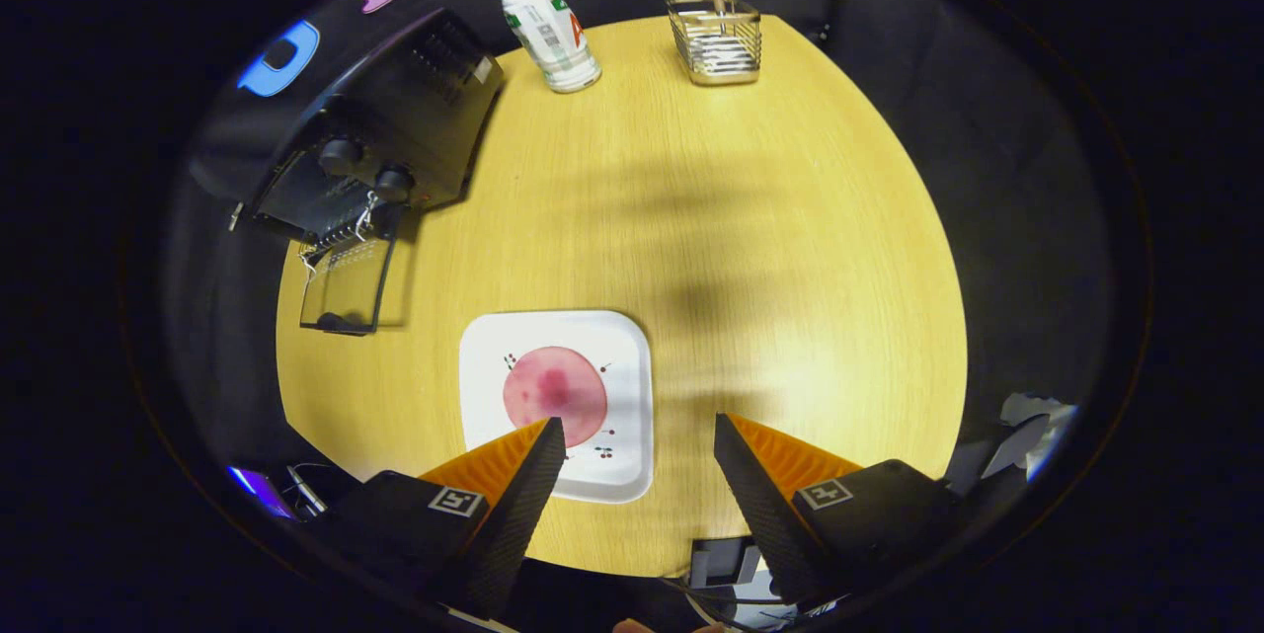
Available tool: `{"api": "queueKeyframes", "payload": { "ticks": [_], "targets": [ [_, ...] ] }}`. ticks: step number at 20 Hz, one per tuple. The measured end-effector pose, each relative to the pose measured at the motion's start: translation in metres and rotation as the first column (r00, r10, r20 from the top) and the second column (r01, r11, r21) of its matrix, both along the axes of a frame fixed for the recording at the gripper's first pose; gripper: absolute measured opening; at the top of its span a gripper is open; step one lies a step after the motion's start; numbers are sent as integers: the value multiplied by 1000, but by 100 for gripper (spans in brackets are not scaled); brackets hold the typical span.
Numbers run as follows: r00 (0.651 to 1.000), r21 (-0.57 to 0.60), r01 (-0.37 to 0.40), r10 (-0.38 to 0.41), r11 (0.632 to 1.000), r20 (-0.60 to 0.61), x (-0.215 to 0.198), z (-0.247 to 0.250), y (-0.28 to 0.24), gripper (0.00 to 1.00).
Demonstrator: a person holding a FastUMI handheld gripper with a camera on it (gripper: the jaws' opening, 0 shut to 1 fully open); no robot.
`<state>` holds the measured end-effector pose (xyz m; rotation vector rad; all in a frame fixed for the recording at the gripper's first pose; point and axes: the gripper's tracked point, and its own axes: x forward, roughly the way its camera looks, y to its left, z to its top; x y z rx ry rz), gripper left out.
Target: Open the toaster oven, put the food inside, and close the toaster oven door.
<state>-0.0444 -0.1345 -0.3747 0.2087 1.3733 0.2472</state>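
The gripper (640, 435) hangs above the table (790, 248) with its fingers spread apart and empty. The left finger (528, 475) overlaps the near corner of the plate (632, 386) in the view; whether it touches the plate cannot be told.

The oven (395, 139) stands at the far left of the table. Its door (346, 282) is already swung down flat, so the opening step appears done. The food (553, 394) lies on the plate, just ahead of the left finger and well apart from the oven.

Step in hand, as judged: pick up the food.
- Centre the fingers over the slice so that it sits between them.
- Descend slowly. The slice is thin and flat, so the tips likely need to reach plate level to catch its edge.
- Close gently; soft food may tear or fold.

Materials and shapes:
- Food: round, pink, with a darker blotch.
- Plate: white, glossy, square with rounded corners.
- Table: pale wood grain, round.
- Oven: black, boxy, two knobs; door is glass in a dark frame.
- Bottle (548, 31): white plastic, at the far side.
- Rack (715, 40): shiny wire basket, square, holding a wooden handle.
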Motion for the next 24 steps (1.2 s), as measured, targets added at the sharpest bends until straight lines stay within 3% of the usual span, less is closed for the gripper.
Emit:
{"api": "queueKeyframes", "payload": {
  "ticks": [4, 7, 8, 10, 11, 13, 15, 18, 24],
  "targets": [
    [998, -25, -58, 57, 998, -32, 5, -30, 3, 87],
    [997, -29, -52, 51, 998, -50, 6, -39, 5, 53],
    [998, -19, -36, 35, 999, -54, 11, -38, 7, 54],
    [998, -17, -18, 17, 1000, -60, 8, -43, 7, 13],
    [996, -1, -30, 30, 1000, -81, 1, -44, 9, 16],
    [995, 61, -44, 49, 997, -82, 2, -43, 11, 6],
    [995, 116, -25, 36, 993, -91, 5, -44, 14, 5],
    [992, 269, 65, -34, 961, -118, -3, -37, 22, 5],
    [957, 452, 287, -235, 845, -167, -20, -21, 25, 5]
  ]
}}
